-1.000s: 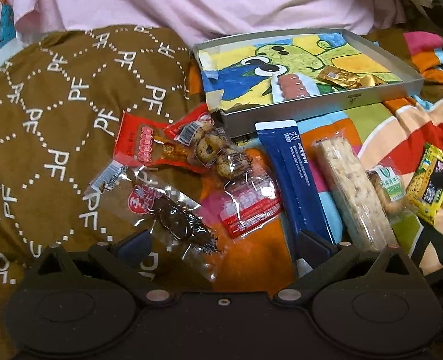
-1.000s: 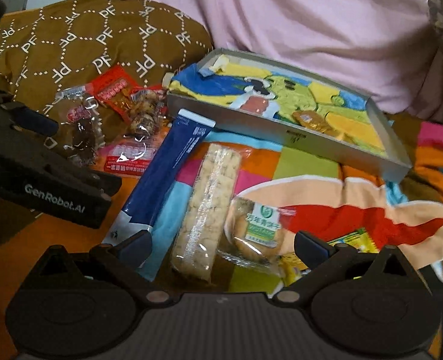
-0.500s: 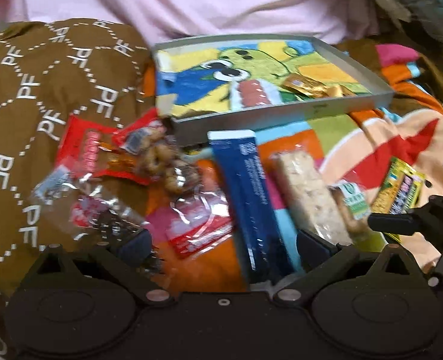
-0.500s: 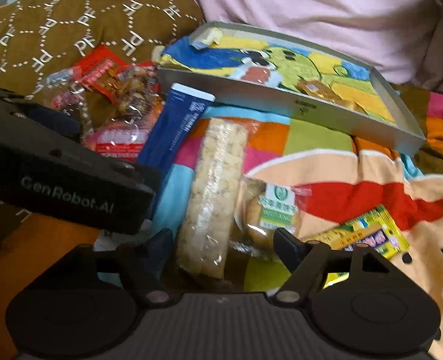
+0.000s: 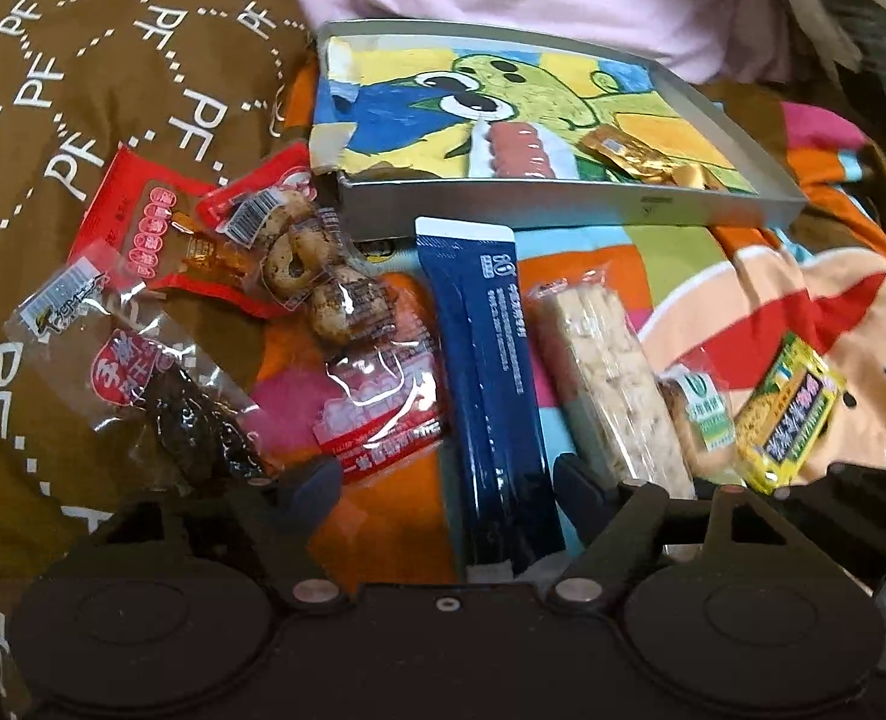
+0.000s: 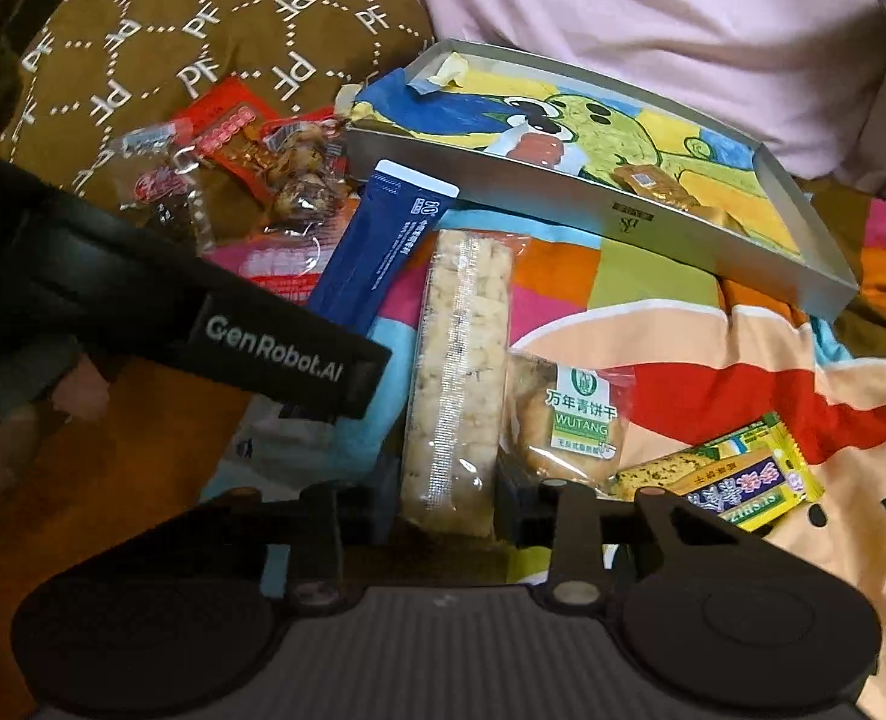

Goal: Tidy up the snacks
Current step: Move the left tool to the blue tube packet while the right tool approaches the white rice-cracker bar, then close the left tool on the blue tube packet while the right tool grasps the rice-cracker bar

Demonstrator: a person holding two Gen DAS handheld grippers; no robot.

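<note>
Snacks lie on a colourful blanket in front of a grey tray [image 5: 563,204] lined with a cartoon drawing. My left gripper [image 5: 446,483] is closing; the near end of a dark blue stick packet [image 5: 491,360] lies between its fingers, but the pads do not press it. My right gripper [image 6: 446,501] is also closing, and its pads sit against both sides of a puffed rice bar [image 6: 461,360]. The left tool's black finger [image 6: 275,348] crosses the right wrist view over the blue packet [image 6: 389,240]. The tray [image 6: 623,216] holds a sausage pack [image 5: 515,147] and a gold packet [image 5: 641,156].
On the left lie a red packet [image 5: 143,228], ring biscuits [image 5: 317,282], a dark dried snack [image 5: 161,396] and a clear red pack [image 5: 383,414]. A round biscuit [image 6: 569,420] and a yellow packet [image 6: 731,480] lie right of the bar. A brown cushion [image 5: 83,90] and pink cloth lie behind.
My left gripper has shifted right from the dark snack to the blue packet, and its jaws have narrowed. My right gripper's jaws have drawn in from wide open onto the rice bar.
</note>
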